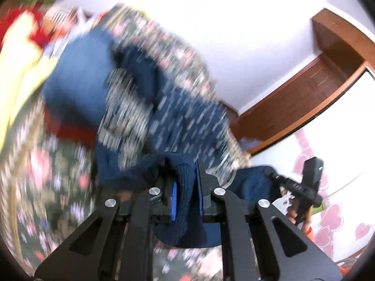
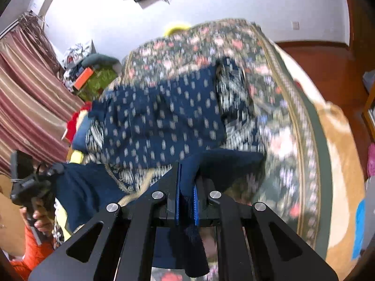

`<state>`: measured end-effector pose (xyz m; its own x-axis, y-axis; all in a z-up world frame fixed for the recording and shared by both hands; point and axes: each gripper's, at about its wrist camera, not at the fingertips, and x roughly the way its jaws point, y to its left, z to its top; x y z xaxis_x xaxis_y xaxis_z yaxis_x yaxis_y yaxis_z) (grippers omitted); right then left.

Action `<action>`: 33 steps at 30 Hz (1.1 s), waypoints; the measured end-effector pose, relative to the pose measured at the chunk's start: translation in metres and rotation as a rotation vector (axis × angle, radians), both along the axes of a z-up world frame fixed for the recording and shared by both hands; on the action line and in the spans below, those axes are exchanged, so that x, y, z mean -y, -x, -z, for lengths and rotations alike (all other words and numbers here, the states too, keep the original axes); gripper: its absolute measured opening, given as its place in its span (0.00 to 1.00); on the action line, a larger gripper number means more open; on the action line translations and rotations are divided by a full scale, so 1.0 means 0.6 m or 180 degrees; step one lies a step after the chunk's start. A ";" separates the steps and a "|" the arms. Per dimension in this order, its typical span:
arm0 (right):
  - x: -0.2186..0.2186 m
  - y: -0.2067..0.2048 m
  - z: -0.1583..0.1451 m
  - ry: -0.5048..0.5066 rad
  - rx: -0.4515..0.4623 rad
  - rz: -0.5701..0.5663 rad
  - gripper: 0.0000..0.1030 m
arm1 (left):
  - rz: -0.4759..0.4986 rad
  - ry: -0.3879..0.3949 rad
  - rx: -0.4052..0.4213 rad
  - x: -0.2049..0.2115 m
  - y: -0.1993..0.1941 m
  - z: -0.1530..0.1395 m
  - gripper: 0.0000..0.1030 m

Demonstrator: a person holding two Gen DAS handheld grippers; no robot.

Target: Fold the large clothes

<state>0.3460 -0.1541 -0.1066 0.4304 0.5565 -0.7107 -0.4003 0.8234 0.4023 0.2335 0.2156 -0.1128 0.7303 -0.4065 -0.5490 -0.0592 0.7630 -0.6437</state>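
A large navy garment with pale dash print hangs between both grippers above a bed with a floral cover. My right gripper is shut on a navy edge of the garment. My left gripper is shut on a thick navy hem of the same garment. The right gripper shows at the right of the left wrist view, and the left gripper at the left of the right wrist view. Both views are motion-blurred.
The floral cover spreads below. Yellow cloth and red cloth lie at the bed's far side. A cluttered pile and striped curtains stand left. A wooden door frame is at right.
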 end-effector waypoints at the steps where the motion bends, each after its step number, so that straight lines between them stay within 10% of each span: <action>1: -0.003 -0.013 -0.014 -0.0018 0.0076 0.0034 0.07 | -0.0022 -0.0067 0.0130 -0.004 -0.020 -0.031 0.11; 9: -0.021 -0.146 -0.044 -0.0152 0.0079 0.0281 0.07 | -0.0329 -0.0398 0.0183 -0.043 -0.180 -0.091 0.11; 21: -0.042 -0.297 0.063 0.0089 -0.0254 0.0529 0.07 | -0.0553 -0.0764 -0.0463 -0.113 -0.340 0.035 0.12; 29: -0.040 -0.330 0.145 0.0254 -0.0449 0.0535 0.08 | -0.0367 -0.1540 -0.0729 -0.089 -0.391 0.098 0.16; 33: -0.030 -0.319 0.147 0.0295 -0.0453 0.0475 0.17 | -0.0317 -0.1467 -0.0745 -0.097 -0.387 0.107 0.17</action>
